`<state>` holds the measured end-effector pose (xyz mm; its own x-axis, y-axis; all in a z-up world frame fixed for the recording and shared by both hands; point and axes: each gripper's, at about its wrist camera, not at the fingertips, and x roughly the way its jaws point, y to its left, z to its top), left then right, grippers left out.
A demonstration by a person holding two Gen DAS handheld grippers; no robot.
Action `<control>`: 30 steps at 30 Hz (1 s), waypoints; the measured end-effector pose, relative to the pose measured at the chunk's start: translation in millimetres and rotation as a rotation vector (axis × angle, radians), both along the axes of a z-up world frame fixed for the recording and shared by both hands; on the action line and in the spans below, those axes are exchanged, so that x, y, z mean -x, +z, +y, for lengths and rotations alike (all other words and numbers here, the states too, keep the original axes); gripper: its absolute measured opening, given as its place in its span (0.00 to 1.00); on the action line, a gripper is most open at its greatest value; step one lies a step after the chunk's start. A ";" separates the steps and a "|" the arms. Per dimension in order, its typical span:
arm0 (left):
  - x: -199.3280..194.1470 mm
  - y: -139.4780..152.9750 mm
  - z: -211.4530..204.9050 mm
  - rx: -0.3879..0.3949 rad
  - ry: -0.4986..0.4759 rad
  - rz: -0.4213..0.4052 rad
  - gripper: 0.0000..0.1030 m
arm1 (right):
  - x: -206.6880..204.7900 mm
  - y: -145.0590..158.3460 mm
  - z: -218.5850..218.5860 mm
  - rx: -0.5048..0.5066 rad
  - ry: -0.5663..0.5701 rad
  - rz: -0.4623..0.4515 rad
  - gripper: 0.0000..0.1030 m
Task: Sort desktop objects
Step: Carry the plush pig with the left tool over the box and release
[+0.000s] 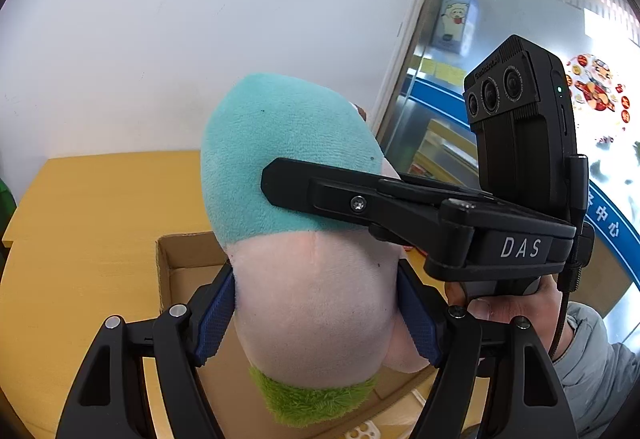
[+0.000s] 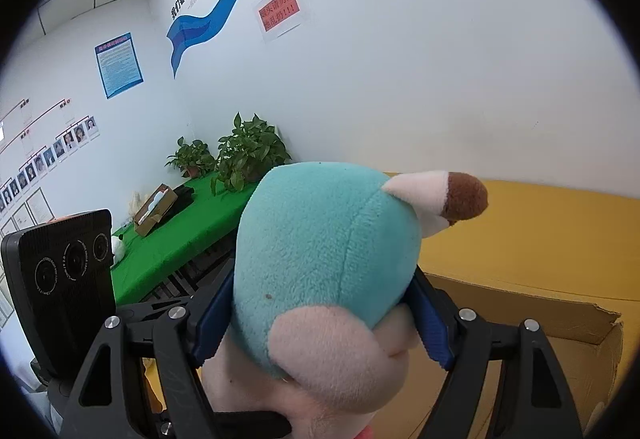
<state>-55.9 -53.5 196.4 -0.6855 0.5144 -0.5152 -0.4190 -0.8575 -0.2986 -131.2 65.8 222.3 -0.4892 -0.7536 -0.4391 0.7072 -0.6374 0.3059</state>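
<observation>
Both claws pinch one plush toy, held in the air over an open cardboard box.

Left wrist view: left claw (image 1: 316, 315) presses its blue pads (image 1: 214, 319) into the toy's pale lower body; the plush toy (image 1: 296, 167) runs lengthwise away from the camera, teal head farthest, green tuft nearest. The right claw (image 1: 276, 179) crosses in from the right, a hand (image 1: 516, 303) under it. The cardboard box (image 1: 180, 259) lies directly below on the yellow desk (image 1: 92, 207).
Right wrist view: right claw (image 2: 320, 323) clamps the toy's (image 2: 324, 239) teal head, its brown-tipped ear (image 2: 460, 199) pointing right. The box (image 2: 540, 311) wall sits just below and right; I judge lowering comes next, nothing blocking. Potted plants (image 2: 248, 151) stand well apart.
</observation>
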 end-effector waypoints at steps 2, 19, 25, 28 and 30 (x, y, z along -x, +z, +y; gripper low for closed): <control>23.4 -10.6 -7.5 -0.005 0.004 -0.032 0.77 | 19.1 -9.5 -7.8 -0.010 0.004 -0.027 0.76; 156.2 -180.7 -39.0 0.004 0.118 -0.469 0.78 | 142.5 -197.8 -50.1 -0.060 -0.008 -0.420 0.76; 152.7 -172.1 -41.3 0.048 0.169 -0.447 0.77 | 144.6 -218.3 -53.9 -0.069 -0.019 -0.453 0.77; 138.4 -158.3 -42.3 0.103 0.212 -0.407 0.83 | 146.4 -217.9 -53.0 -0.072 -0.019 -0.470 0.83; 126.0 -151.1 -45.4 0.106 0.220 -0.384 0.83 | 150.0 -215.7 -50.9 -0.075 -0.027 -0.489 0.85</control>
<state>-181.9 -98.9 45.2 -0.5219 0.3082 -0.7954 -0.0992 -0.9480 -0.3023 -281.2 14.9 6.6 -0.2311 -0.7008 -0.6749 0.4751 -0.6867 0.5503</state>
